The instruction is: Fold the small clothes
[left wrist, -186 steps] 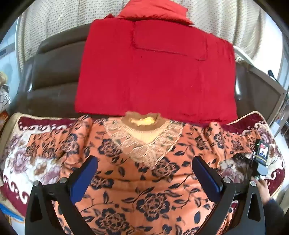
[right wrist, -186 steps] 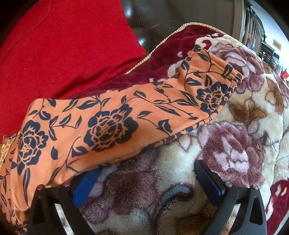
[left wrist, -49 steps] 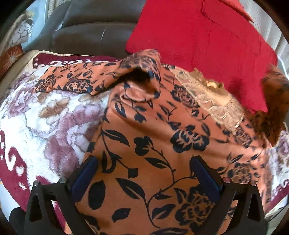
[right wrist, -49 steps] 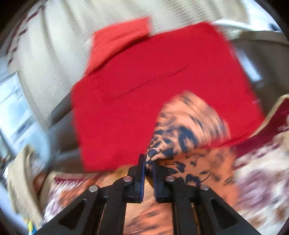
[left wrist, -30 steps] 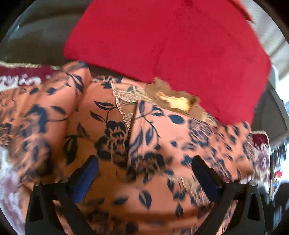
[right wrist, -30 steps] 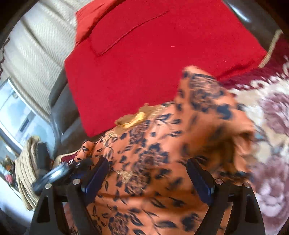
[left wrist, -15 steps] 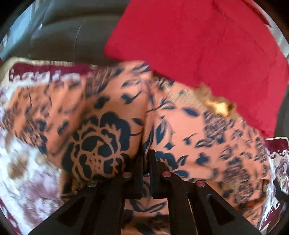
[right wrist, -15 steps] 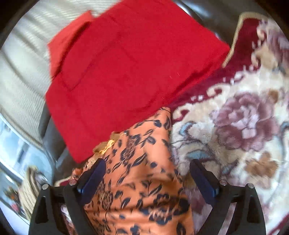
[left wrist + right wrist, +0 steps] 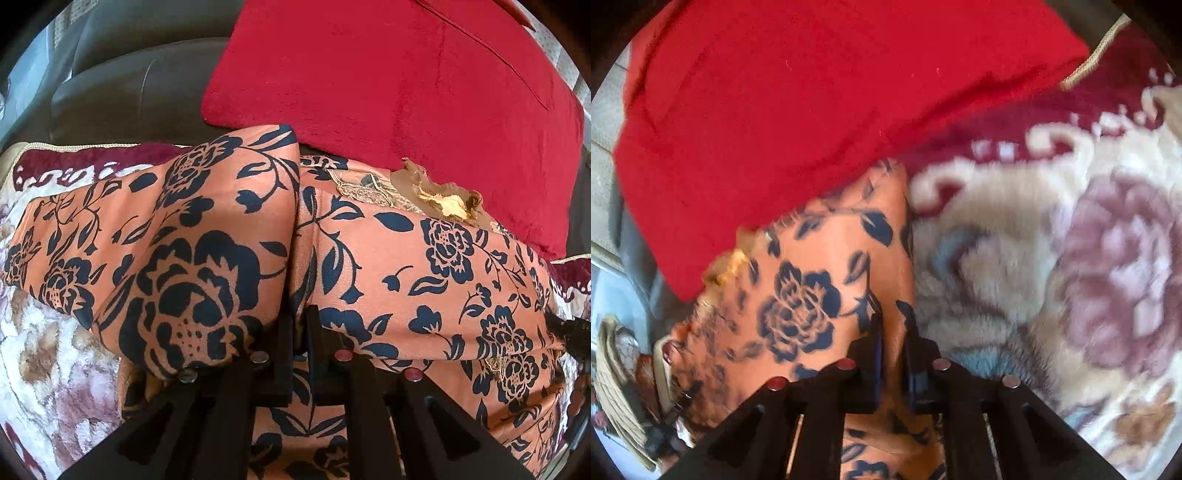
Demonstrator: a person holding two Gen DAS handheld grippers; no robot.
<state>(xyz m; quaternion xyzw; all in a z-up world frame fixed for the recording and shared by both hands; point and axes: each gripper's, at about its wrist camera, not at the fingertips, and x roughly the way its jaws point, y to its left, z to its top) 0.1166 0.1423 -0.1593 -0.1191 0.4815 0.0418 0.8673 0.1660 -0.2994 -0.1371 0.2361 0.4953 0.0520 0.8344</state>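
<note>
A floral blanket (image 9: 55, 373) covers the seat, with a red cushion (image 9: 388, 74) leaning well beyond the fingers of both grippers. On the blanket lies the orange top (image 9: 424, 266). The left gripper (image 9: 300, 332), pointing forward and low, is clenched on a fold of the top, and the right gripper (image 9: 893, 347) pinches its edge likewise.

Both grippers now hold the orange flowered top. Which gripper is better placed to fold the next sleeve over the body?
Probably the left gripper: it is shut on the orange top, with the unfolded sleeve lying beside it.
</note>
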